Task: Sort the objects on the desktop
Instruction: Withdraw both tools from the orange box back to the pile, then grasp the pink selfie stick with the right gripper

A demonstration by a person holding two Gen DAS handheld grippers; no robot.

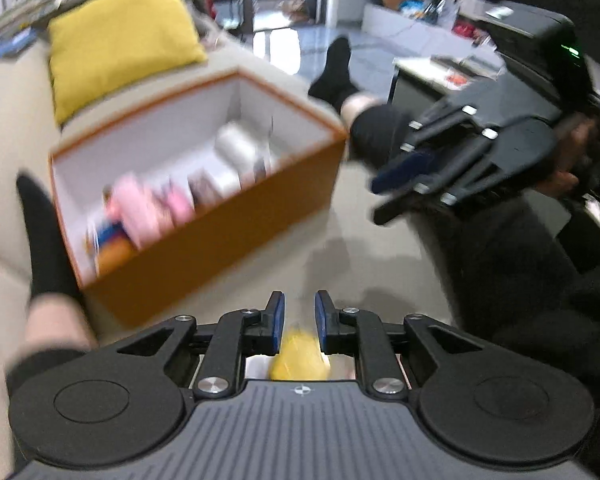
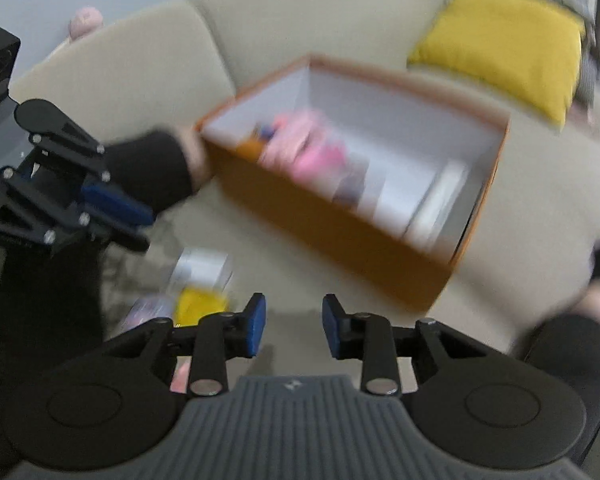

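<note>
I see the beige couch (image 2: 132, 80) carrying an orange cardboard box with white lining (image 1: 220, 240) — pink and white items blur inside. A yellow cushion (image 1: 120, 36) sits behind it. My right tool (image 2: 294, 326) is parted, empty. My left tool (image 1: 299, 320) gapes narrowly — a small yellow object (image 1: 300, 360) lies below, seemingly ungripped.
</note>
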